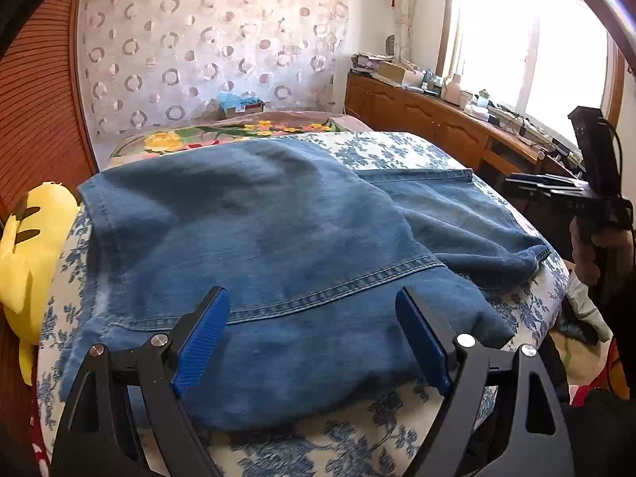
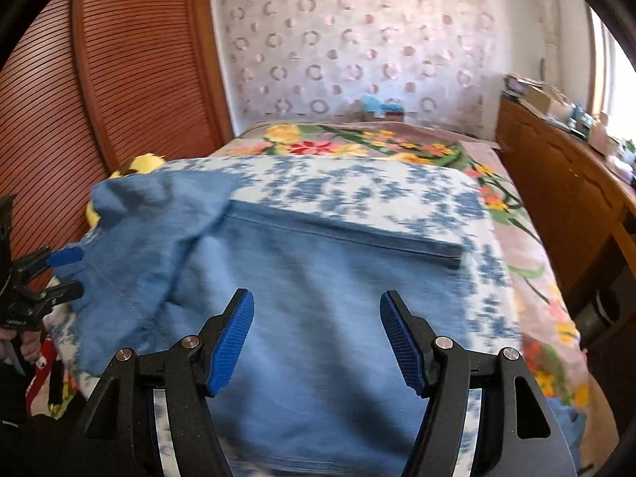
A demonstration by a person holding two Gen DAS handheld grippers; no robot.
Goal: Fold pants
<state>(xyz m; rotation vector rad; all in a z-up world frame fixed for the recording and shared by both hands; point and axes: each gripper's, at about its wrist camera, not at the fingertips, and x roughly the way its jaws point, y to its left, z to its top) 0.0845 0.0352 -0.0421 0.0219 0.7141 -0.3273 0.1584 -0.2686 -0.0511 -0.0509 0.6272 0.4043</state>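
- Blue jeans (image 1: 254, 238) lie partly folded on the blue-flowered bed cover (image 1: 397, 147).
- Left claw (image 1: 314, 338) released, empty above the jeans.
- Right claw (image 2: 316, 342) released, holding nothing.
- An open cardboard box (image 1: 242, 109) beyond the bed holds blue items.

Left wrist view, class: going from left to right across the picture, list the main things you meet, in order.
Yellow soft toy → blue jeans → wooden cabinet → right gripper, held in a hand.
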